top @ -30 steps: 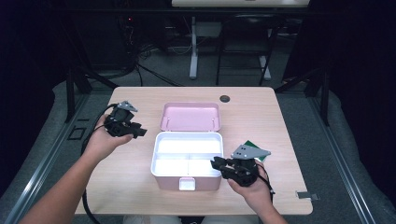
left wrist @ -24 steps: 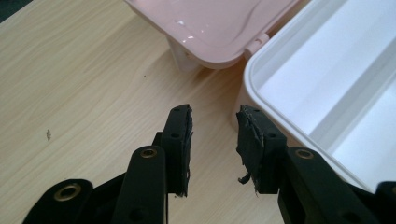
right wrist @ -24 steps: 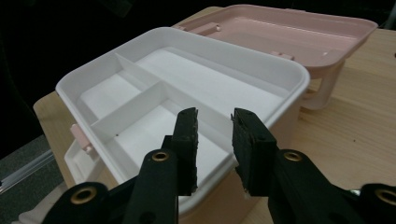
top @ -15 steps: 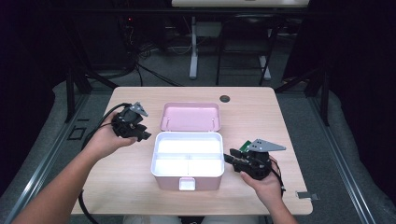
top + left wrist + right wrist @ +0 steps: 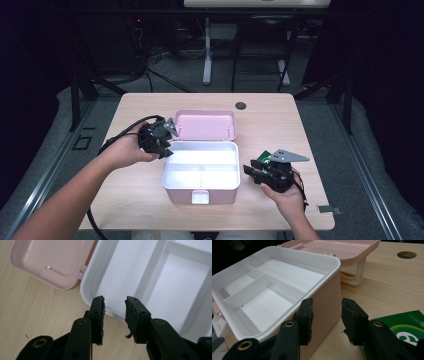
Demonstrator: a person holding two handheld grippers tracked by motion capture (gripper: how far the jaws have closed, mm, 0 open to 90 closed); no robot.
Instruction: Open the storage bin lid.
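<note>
On the left of the high view we see the left gripper [image 5: 159, 138] held at the back left corner of the box [image 5: 201, 192], just beside the hinge where the pink lid [image 5: 205, 125] lies folded back flat on the worktop [image 5: 125, 200]. In the left gripper view its jaws stand apart with nothing between them; the white rim of the box's corner lies just past their tips, and past that the inner tray with its dividers. Those jaws have just been closing a little, yet they remain released and grasp nothing.

The box sits in the middle of the worktop, open, its white tray divided into one long compartment at the back and two smaller ones at the front, with a white latch on its pink front wall.

On the right, the right gripper [image 5: 256, 170] is near the box's right wall, apart from it. In the right gripper view its jaws are parted and empty, the box's right front corner just ahead of them and a green card [image 5: 409, 327] lying on the worktop by the right jaw.

Compared with a second ago, the left gripper has travelled from well left of the lid up to the box's corner, and the right gripper's jaws have spread wider.
</note>
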